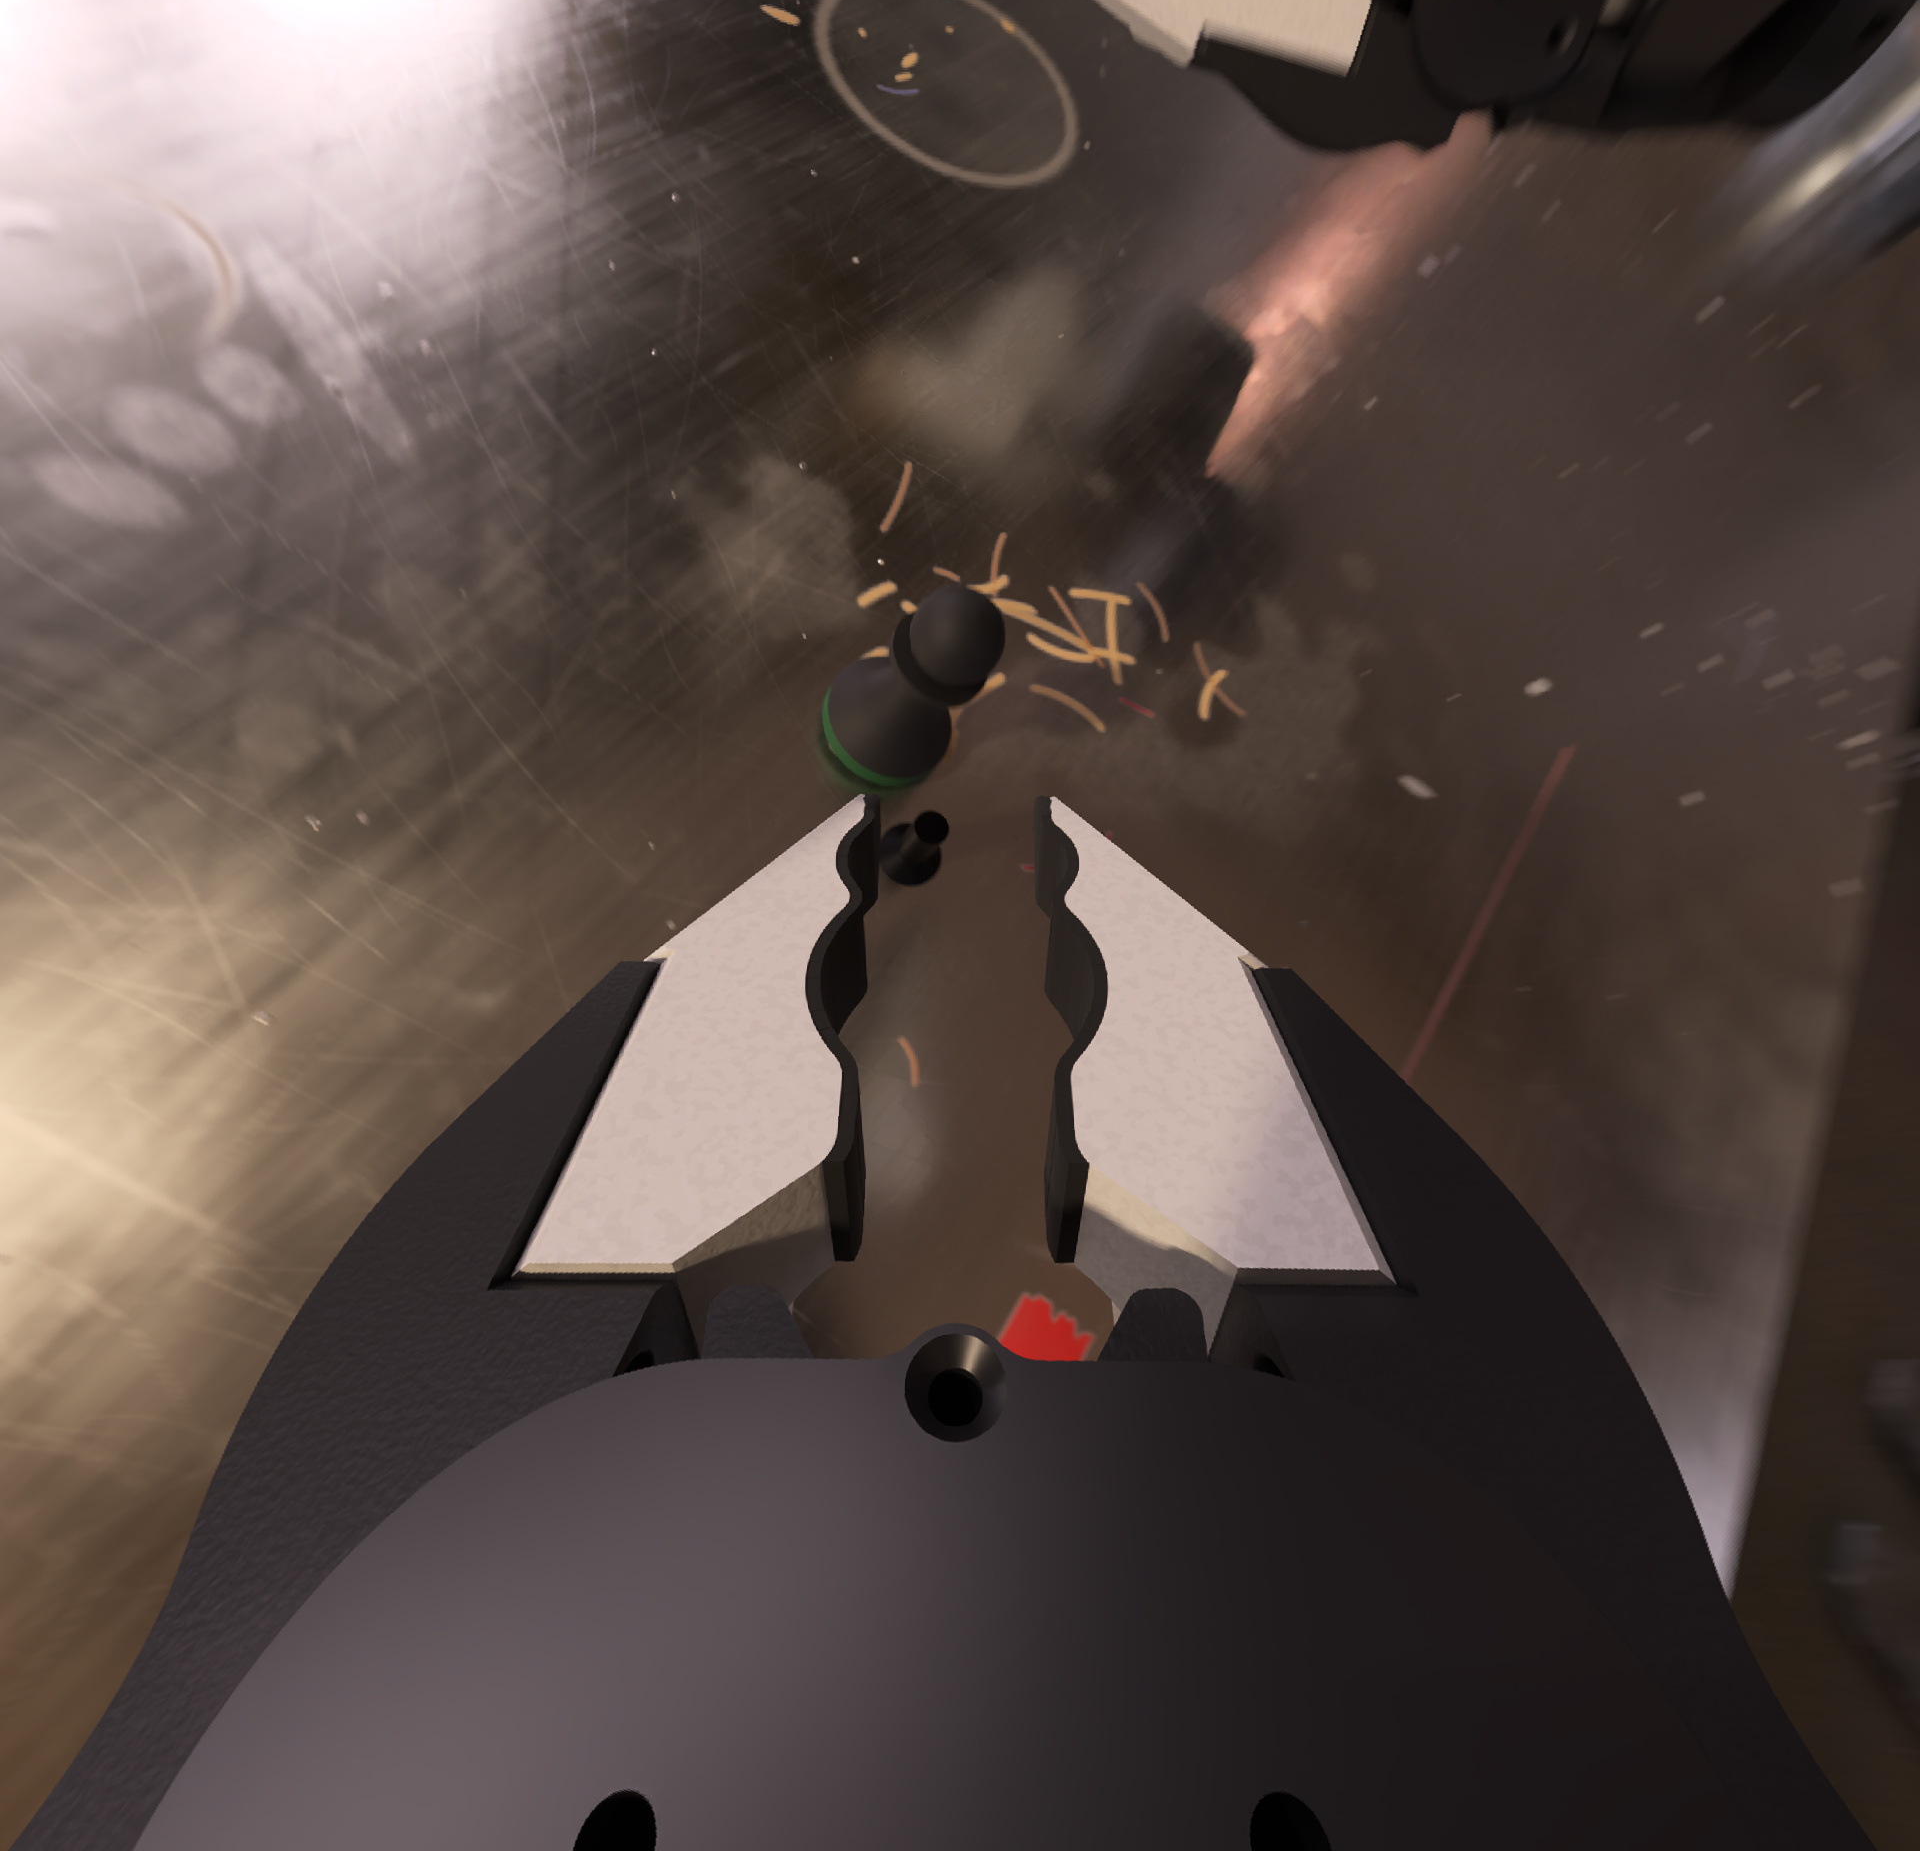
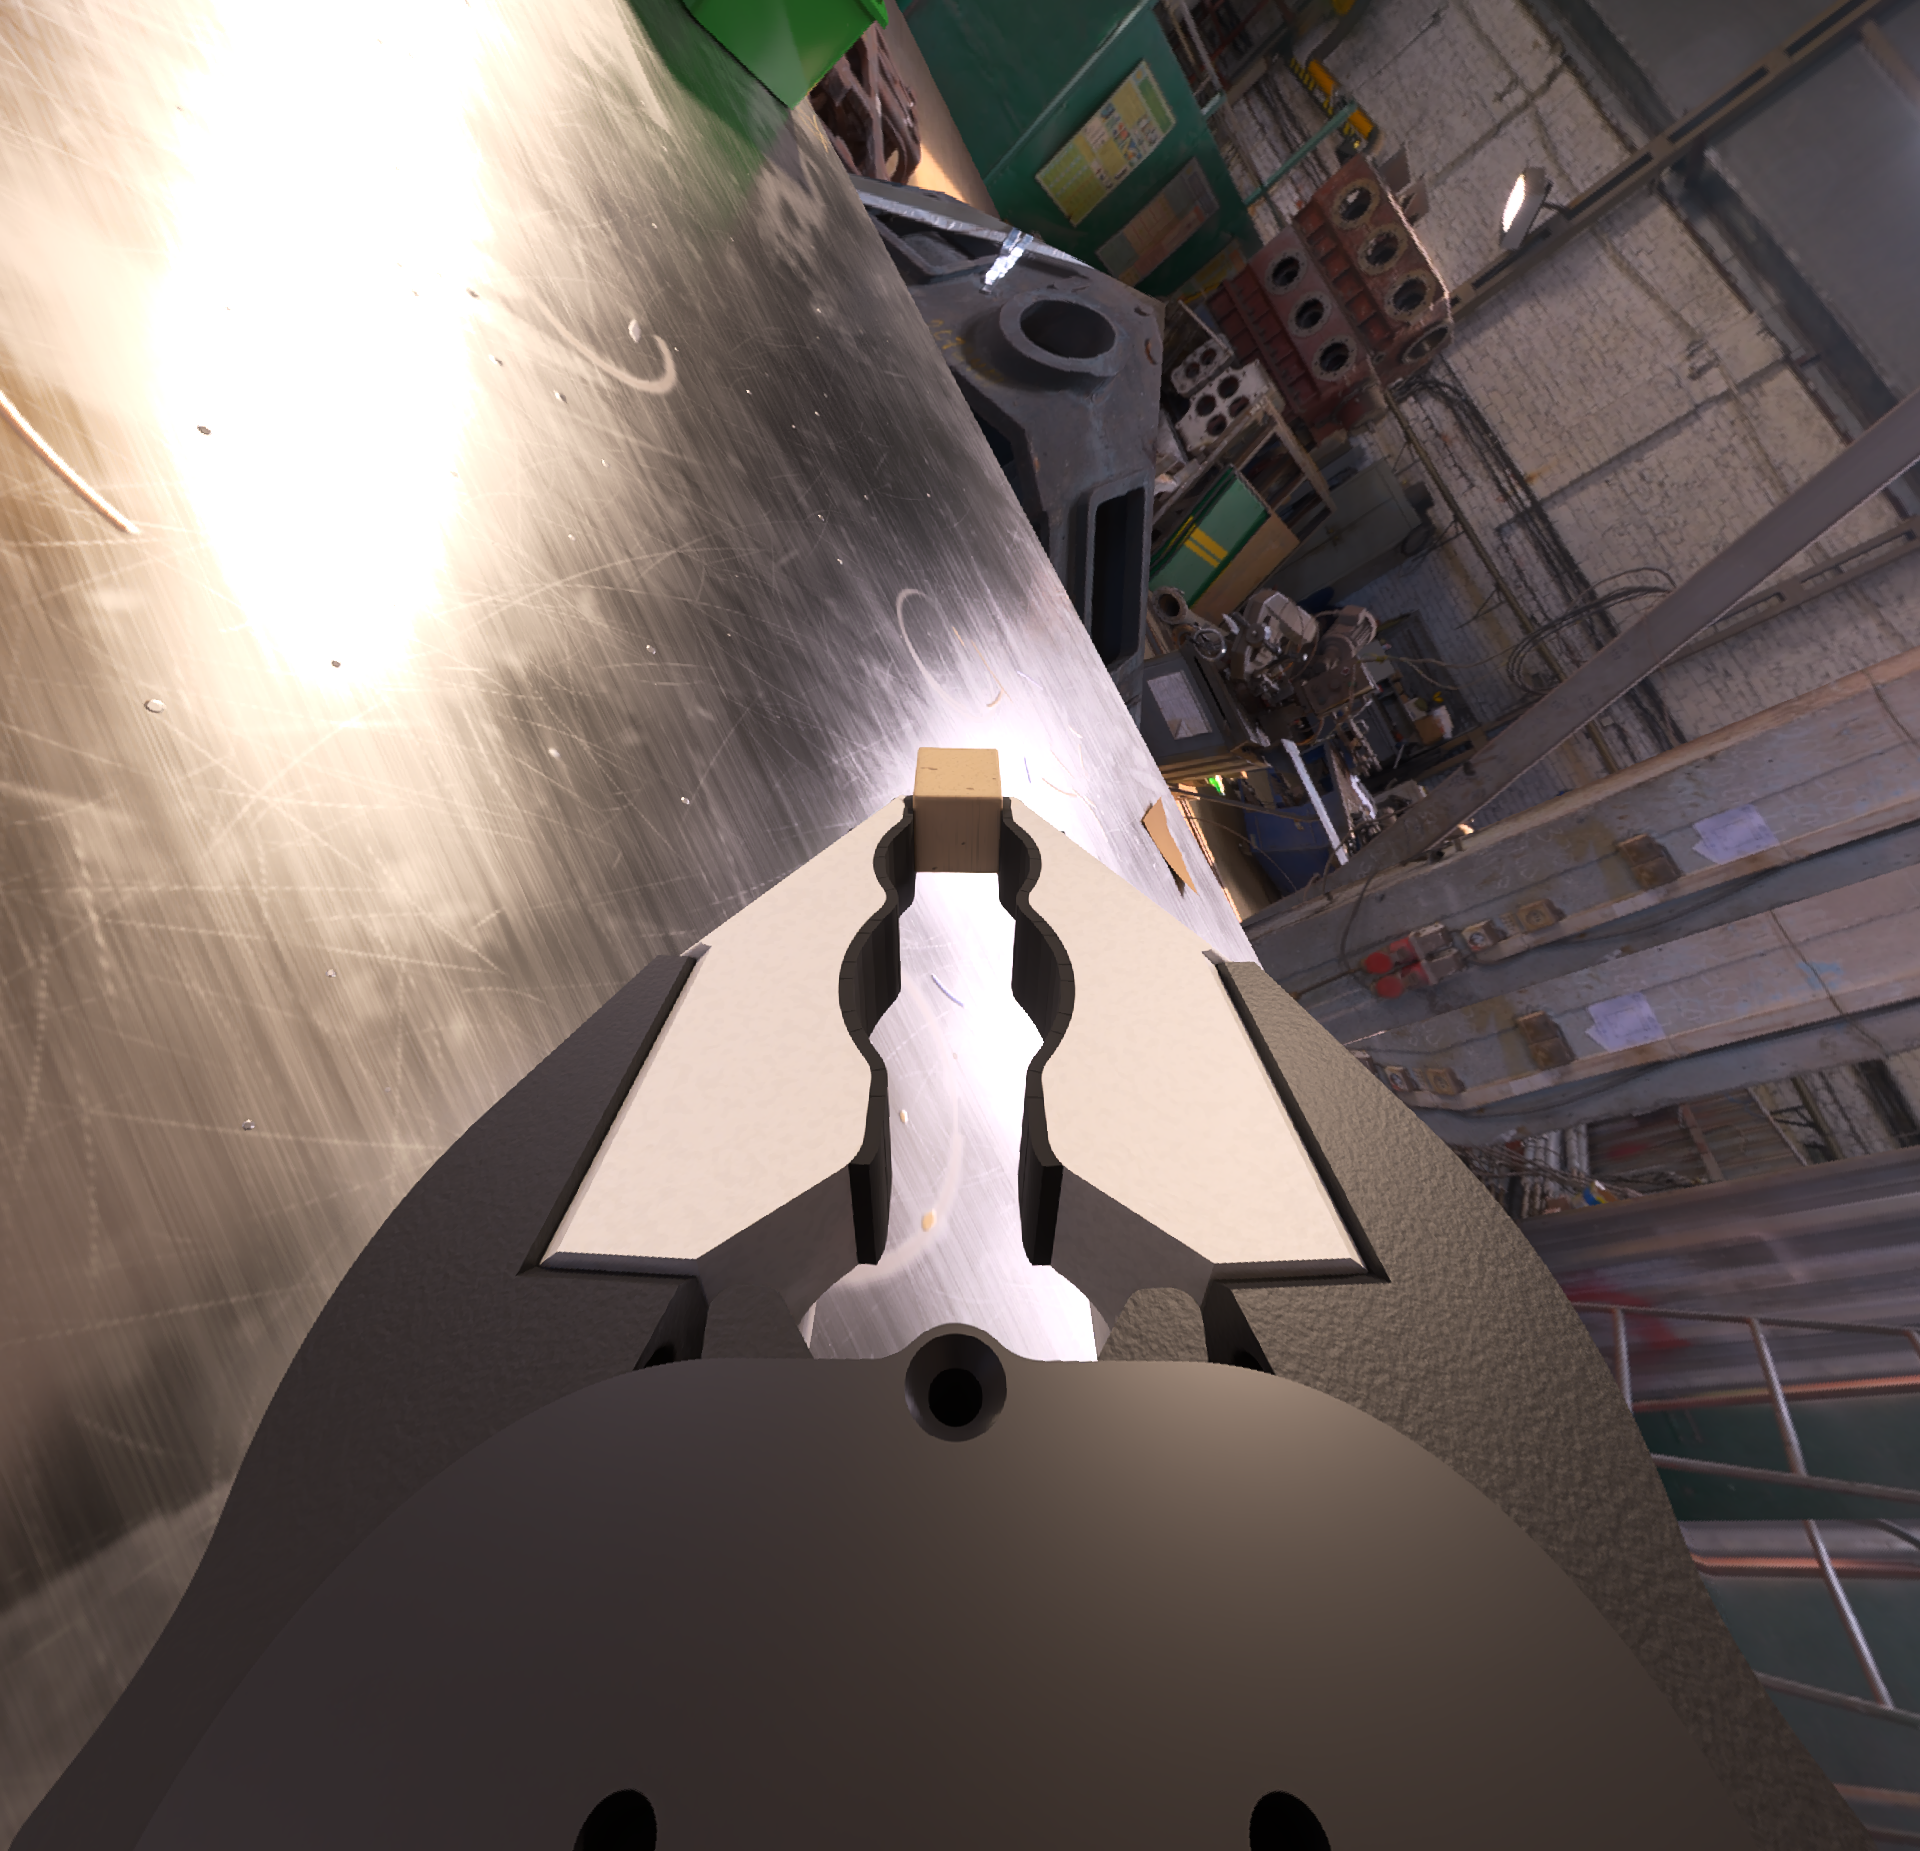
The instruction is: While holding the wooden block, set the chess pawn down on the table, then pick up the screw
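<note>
In the left wrist view my left gripper (image 1: 954,814) is open and empty above the scratched metal table (image 1: 416,554). A small black screw (image 1: 916,847) lies on the table just inside the left fingertip. The black chess pawn (image 1: 904,695) with a green base rim lies on its side on the table just beyond the fingertips. In the right wrist view my right gripper (image 2: 958,814) is shut on a small light wooden block (image 2: 957,809) at its fingertips, held above the table. The right gripper also shows at the top right of the left wrist view (image 1: 1455,35).
The table edge (image 2: 1091,596) runs diagonally to the right of the right gripper, with workshop machinery beyond. A green bin (image 2: 758,4) stands at the far end of the table. Wood shavings (image 1: 1081,627) lie scattered behind the pawn.
</note>
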Controlling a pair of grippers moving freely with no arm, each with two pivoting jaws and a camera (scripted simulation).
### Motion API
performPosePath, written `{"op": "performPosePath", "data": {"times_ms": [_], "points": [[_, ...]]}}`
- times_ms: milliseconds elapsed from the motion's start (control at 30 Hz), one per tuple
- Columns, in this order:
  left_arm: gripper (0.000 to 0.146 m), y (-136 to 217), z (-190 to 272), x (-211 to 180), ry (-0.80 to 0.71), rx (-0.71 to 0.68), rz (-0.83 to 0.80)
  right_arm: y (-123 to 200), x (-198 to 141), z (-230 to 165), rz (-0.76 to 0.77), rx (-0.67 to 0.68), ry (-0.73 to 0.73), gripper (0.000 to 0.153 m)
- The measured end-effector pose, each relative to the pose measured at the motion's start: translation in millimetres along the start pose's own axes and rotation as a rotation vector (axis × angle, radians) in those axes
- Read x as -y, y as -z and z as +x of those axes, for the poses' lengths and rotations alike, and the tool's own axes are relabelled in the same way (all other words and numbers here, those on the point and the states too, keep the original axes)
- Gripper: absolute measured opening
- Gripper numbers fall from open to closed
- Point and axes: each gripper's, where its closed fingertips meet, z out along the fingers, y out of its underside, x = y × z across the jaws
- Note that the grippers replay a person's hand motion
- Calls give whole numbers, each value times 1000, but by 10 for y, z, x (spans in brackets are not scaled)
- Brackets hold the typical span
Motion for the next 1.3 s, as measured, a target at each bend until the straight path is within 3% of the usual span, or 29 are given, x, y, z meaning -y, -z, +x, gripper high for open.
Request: {"op": "performPosePath", "data": {"times_ms": [133, 433, 633, 767, 933, 1067, 1133, 1233, 1300], "points": [[32, 19, -62, -50, 184, -138, 39, -3, 8, -16, 3, 8, 5, 14], [33, -264, -130, -138, 90, -57, -120, -5, 8, -33, 1, 15, 8, 14], [11, -315, -105, -225, -143, 162, -170, -8, 5, -35, 0, 16, 10, 14], [8, -237, -163, -206, -269, 277, -212, -10, 2, -27, -1, 14, 6, 14], [8, 339, -309, 613, -414, 506, 8, -6, -6, -11, -2, 9, -4, 14], [8, 951, -290, 1408, -721, 885, 105, 1, -9, 5, -1, 4, -13, 14], [8, 1093, -149, 1652, -893, 1048, 115, 4, -10, 8, 0, 3, -14, 14], [8, 945, 115, 1647, -1145, 1186, 72, 7, -9, 8, 0, 2, -11, 14], [8, 661, 249, 1417, -1245, 1174, 7, 6, -9, 3, 1, 5, -9, 14]]}}
